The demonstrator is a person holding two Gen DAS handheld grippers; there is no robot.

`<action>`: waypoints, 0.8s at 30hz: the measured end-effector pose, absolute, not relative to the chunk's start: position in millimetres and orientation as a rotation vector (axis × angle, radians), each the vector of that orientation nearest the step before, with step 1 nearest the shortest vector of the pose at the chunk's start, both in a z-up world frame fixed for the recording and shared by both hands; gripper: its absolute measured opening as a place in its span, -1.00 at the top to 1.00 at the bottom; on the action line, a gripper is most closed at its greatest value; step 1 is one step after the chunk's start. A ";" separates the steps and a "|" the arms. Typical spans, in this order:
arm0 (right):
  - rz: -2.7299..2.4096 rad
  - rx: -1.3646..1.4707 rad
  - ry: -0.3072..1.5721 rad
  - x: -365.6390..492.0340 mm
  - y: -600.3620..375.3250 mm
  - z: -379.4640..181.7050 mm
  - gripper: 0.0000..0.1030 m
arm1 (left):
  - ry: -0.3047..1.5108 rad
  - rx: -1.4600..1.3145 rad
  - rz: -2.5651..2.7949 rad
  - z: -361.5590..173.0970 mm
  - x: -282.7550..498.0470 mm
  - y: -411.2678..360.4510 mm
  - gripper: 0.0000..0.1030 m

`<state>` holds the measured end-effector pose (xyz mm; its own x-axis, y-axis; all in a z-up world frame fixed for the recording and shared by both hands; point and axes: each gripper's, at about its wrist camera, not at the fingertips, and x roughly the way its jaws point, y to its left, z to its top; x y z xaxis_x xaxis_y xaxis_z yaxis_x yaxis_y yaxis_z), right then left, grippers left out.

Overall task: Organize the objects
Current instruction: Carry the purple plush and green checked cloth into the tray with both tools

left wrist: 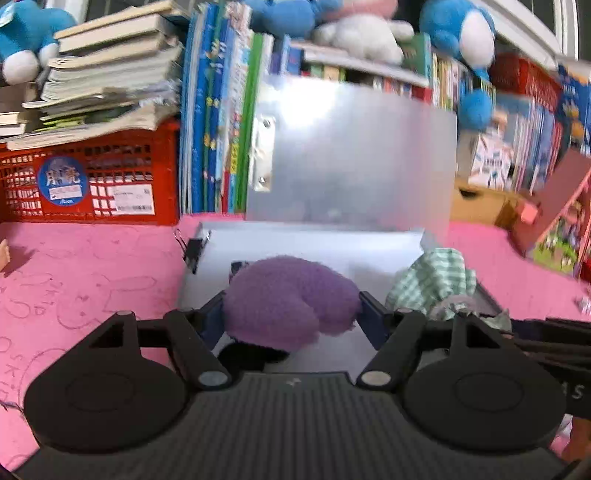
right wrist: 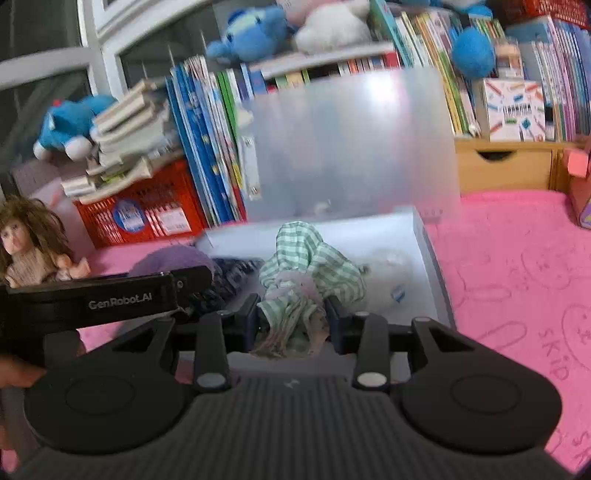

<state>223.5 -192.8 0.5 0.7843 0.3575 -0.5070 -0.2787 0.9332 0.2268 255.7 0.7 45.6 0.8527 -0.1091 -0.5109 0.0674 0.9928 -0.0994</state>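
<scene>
A translucent plastic box (left wrist: 303,240) with its lid (left wrist: 354,155) standing open sits on the pink mat. My left gripper (left wrist: 291,314) is shut on a purple fuzzy cloth (left wrist: 288,299) and holds it over the box. My right gripper (right wrist: 291,317) is shut on a green-and-white checked cloth (right wrist: 314,262), also over the box (right wrist: 421,236). The purple cloth (right wrist: 173,258) and the left gripper's body (right wrist: 110,295) show at the left of the right wrist view. The checked cloth (left wrist: 432,280) shows at the right of the left wrist view. A dark patterned cloth (right wrist: 232,273) lies in the box.
A red crate (left wrist: 88,177) under stacked books, upright books (left wrist: 221,110) and blue plush toys (left wrist: 458,29) stand behind the box. A doll (right wrist: 33,243) sits at left. A wooden drawer unit (right wrist: 506,166) stands at back right. A black binder clip (left wrist: 194,247) is on the box's left rim.
</scene>
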 end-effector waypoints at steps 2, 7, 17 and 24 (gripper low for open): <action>0.336 0.129 0.590 227.5 -191.7 -4.4 0.19 | 0.558 -0.085 -0.097 42.3 258.8 -0.1 -0.49; 0.328 0.119 0.621 236.4 -191.6 -8.8 0.19 | 0.622 -0.092 -0.082 35.3 269.4 -0.8 -0.49; 0.286 0.111 0.640 254.3 -191.2 -15.6 0.19 | 0.652 -0.054 -0.060 32.6 285.3 -3.9 -0.49; 0.262 0.120 0.662 269.0 -193.9 -16.4 0.19 | 0.726 -0.077 -0.020 27.7 308.6 0.1 -0.46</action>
